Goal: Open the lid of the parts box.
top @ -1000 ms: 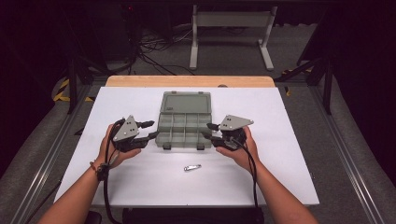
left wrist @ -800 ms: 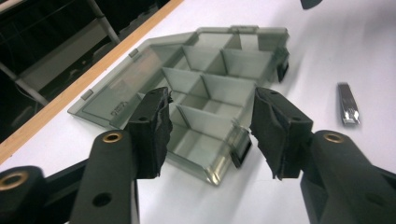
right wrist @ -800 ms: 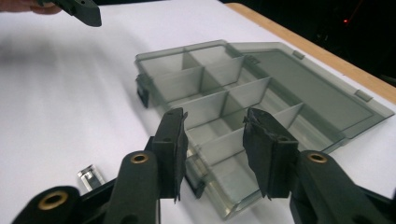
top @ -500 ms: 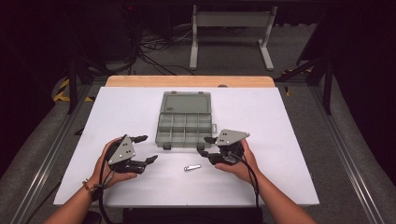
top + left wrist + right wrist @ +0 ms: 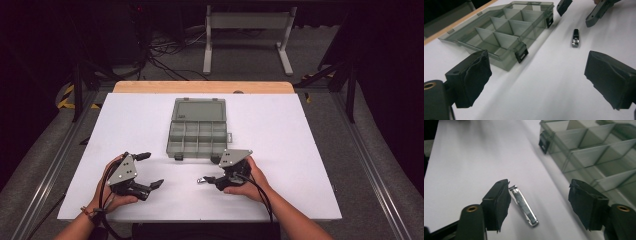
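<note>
Starting at the right gripper [image 5: 210, 181]: its jaws are standing fairly wide and have just been opening, and they're straddling a small metal nail clipper [image 5: 524, 206] that's lying flat on the white bench [image 5: 310, 150]. In the right gripper view the clipper is sitting between the two black jaws, its near end just beside the left-hand pad [image 5: 499, 205], maybe touching it, I can't tell for sure. The other pad is well clear of it, so nothing is actually being squeezed. In the high view the clipper [image 5: 201, 179] is showing right at the tips of that gripper, near the front of the bench and a bit in front of the box.

The left gripper [image 5: 151, 170] is hanging over bare bench off to the left, jaws spread really wide, also just been opening, with nothing between them. In the left gripper view you're looking across at the clipper [image 5: 575, 38] lying further off, with the other gripper's jaw tips just beyond it.

Behind all that, the translucent grey compartment box [image 5: 197, 135] is sitting open in the middle of the bench, lid folded back flat, dividers showing, black latches on its front edge. Both of the person's hands are coming in from the near edge, cables trailing back.
</note>
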`<state>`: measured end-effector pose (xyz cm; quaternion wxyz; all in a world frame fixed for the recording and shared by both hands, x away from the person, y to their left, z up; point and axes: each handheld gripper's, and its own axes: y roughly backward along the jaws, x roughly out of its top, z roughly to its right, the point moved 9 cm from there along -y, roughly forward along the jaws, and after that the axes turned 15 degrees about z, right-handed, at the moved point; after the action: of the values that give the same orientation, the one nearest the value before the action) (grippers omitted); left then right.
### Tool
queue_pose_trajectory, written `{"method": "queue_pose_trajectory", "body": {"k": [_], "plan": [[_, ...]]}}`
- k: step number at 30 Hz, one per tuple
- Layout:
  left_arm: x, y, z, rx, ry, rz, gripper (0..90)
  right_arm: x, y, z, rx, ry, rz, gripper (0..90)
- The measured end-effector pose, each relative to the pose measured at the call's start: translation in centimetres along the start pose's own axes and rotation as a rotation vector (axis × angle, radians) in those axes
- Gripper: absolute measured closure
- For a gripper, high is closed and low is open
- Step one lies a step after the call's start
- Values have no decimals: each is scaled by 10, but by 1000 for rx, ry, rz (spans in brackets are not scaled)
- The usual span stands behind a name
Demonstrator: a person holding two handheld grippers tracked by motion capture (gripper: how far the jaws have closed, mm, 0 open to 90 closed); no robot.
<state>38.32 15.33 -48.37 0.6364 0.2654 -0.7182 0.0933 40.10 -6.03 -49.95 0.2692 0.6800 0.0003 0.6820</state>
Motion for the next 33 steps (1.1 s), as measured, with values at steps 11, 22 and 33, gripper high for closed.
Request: {"method": "queue_pose_trajectory", "body": {"k": [11,22,33], "plan": [[-8,3,1,10,6,13,63,-12,-24,-12,84,37,-92,418],[-10,4,-4,20,10,10,61,-14,-26,-19,157,8,-112,682],[-14,5,-9,24,21,9,59,-14,-26,-19,159,24,-112,797]]}}
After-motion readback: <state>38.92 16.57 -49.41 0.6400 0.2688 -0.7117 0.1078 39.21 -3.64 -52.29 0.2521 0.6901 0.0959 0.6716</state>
